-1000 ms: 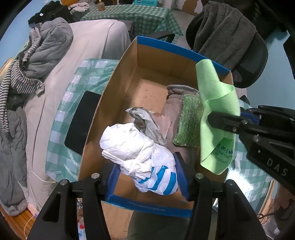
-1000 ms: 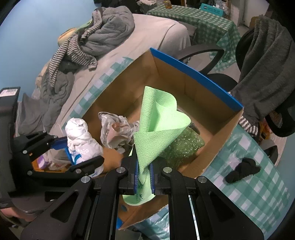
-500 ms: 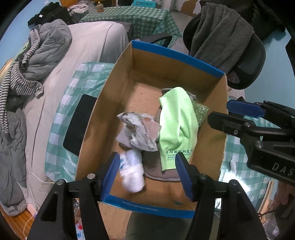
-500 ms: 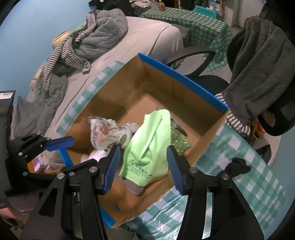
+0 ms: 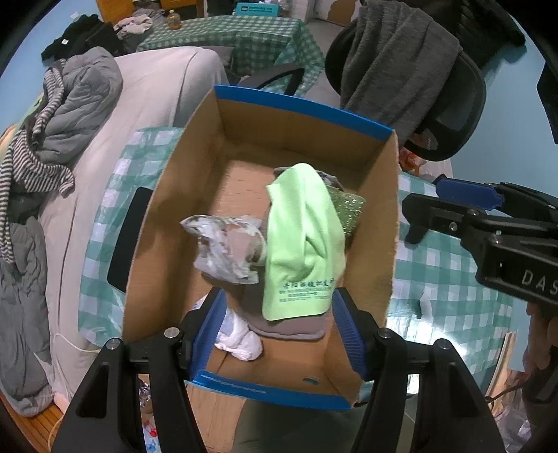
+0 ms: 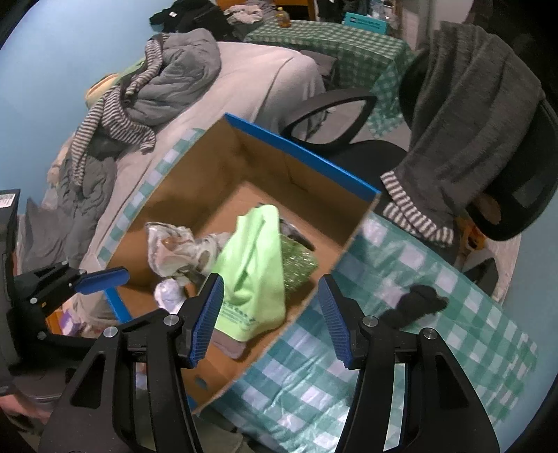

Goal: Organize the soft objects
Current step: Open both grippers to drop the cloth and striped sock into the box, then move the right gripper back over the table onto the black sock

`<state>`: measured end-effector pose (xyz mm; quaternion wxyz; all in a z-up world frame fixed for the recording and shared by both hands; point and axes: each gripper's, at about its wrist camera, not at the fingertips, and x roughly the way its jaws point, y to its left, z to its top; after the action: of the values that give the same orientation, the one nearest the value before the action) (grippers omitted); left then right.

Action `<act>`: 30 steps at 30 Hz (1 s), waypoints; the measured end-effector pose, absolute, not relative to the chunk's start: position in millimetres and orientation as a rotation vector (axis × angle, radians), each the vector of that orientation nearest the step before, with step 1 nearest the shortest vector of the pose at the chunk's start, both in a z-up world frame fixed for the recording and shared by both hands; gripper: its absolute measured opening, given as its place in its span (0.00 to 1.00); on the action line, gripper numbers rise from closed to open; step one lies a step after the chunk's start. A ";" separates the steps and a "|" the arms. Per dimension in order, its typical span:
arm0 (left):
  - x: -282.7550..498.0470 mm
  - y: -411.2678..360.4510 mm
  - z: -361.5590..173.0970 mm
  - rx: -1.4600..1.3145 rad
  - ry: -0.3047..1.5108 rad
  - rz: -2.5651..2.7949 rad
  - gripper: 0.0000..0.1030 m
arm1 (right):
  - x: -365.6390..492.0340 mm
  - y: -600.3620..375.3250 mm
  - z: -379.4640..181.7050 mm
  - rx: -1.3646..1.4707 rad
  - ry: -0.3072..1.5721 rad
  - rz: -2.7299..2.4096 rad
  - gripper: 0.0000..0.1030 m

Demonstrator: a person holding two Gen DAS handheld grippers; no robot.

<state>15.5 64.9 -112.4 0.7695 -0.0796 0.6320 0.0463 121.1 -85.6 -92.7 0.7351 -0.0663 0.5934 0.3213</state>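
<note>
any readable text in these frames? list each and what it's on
"DAS": white letters on the black body of the right tool, cut off at the frame edge.
Green print on the green cloth: several lines, too blurred to read.
White print on the blue rim of the cardboard box: too small to read.
Label on the teal box on the far table: unreadable.

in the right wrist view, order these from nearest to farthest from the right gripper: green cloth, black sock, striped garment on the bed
1. green cloth, in the box between the fingertips
2. black sock, on the checked tablecloth, right
3. striped garment, on the bed, far left
</note>
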 end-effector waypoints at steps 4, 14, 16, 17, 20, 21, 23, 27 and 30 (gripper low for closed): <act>18.3 52.2 -111.1 -0.160 1.371 0.086 0.62 | 126.2 -102.5 -95.5 -0.126 1.313 0.674 0.55; 31.1 26.8 -111.8 -0.137 1.371 0.064 0.62 | 142.8 -146.7 -108.9 -0.088 1.351 0.589 0.56; 35.0 21.2 -112.6 -0.132 1.371 0.060 0.62 | 147.7 -154.8 -113.8 -0.085 1.361 0.570 0.56; 36.7 18.8 -113.0 -0.129 1.371 0.059 0.62 | 149.8 -159.1 -116.8 -0.084 1.368 0.560 0.56; 43.0 10.8 -115.0 -0.124 1.371 0.057 0.62 | 158.5 -172.6 -128.0 -0.073 1.391 0.528 0.56; 44.2 9.5 -115.1 -0.125 1.371 0.057 0.62 | 160.4 -176.1 -131.2 -0.069 1.399 0.518 0.56; 48.4 6.3 -116.5 -0.130 1.370 0.057 0.62 | 164.9 -182.6 -138.2 -0.057 1.415 0.501 0.56; 55.6 2.9 -119.4 -0.146 1.371 0.062 0.62 | 173.7 -192.2 -154.9 -0.038 1.453 0.470 0.56; 61.8 1.8 -121.9 -0.154 1.372 0.065 0.62 | 178.4 -195.1 -165.2 -0.030 1.474 0.452 0.56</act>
<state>61.8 1.8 -121.9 0.7707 -0.0708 0.6325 0.0299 178.4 -195.1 -165.2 0.7172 -0.0134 0.6661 0.2045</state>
